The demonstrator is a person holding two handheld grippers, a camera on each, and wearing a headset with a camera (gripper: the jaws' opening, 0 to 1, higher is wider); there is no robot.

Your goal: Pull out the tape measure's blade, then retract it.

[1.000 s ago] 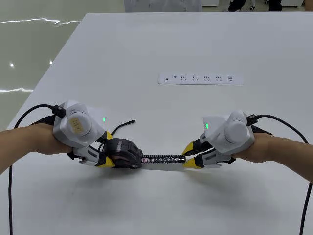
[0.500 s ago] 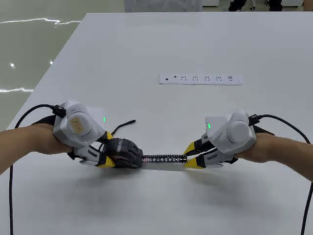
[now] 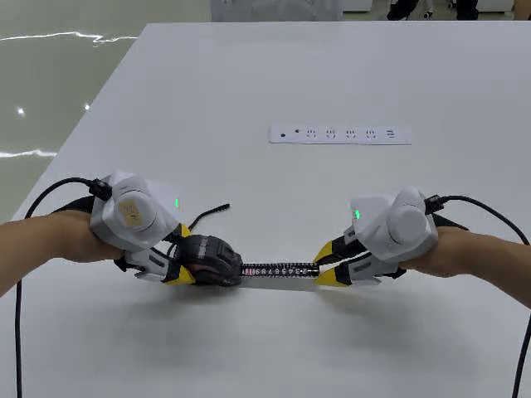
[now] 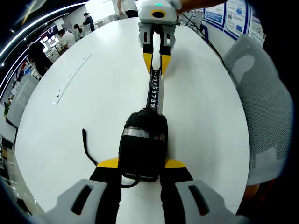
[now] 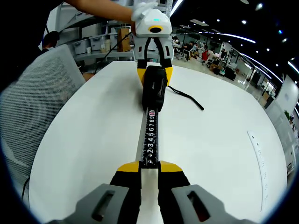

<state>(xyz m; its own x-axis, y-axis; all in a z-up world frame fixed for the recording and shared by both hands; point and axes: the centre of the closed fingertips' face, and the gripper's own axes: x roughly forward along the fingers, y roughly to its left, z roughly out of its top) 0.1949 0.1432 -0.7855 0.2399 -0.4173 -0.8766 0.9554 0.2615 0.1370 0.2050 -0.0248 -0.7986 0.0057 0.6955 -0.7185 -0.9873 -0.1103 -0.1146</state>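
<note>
The tape measure (image 3: 211,259) lies low on the smooth white workbench (image 3: 249,83), near the person's edge. Its case is a chunky black block with rounded corners and a ribbed, rubbery look. A thin black wrist cord (image 3: 211,211) curls away from it across the tabletop.

The left gripper (image 3: 184,253) is clamped on that case. Its yellow-tipped jaws press against opposite sides, and its grey and white plastic body sits behind them in the person's hand.

The blade (image 3: 278,270) runs out of the case as a narrow dark strip printed with white numerals. It stretches straight and level just above the table towards the right gripper (image 3: 322,265). That gripper's jaws are pinched together on the blade's free end, with the yellow tips meeting over it. The two grippers face each other along the blade, with the case at one end and the pinched tip at the other.

Further back on the table lies a flat white power strip (image 3: 340,134), well apart from the grippers. A grey mesh chair back (image 4: 254,93) stands beside the workbench.
</note>
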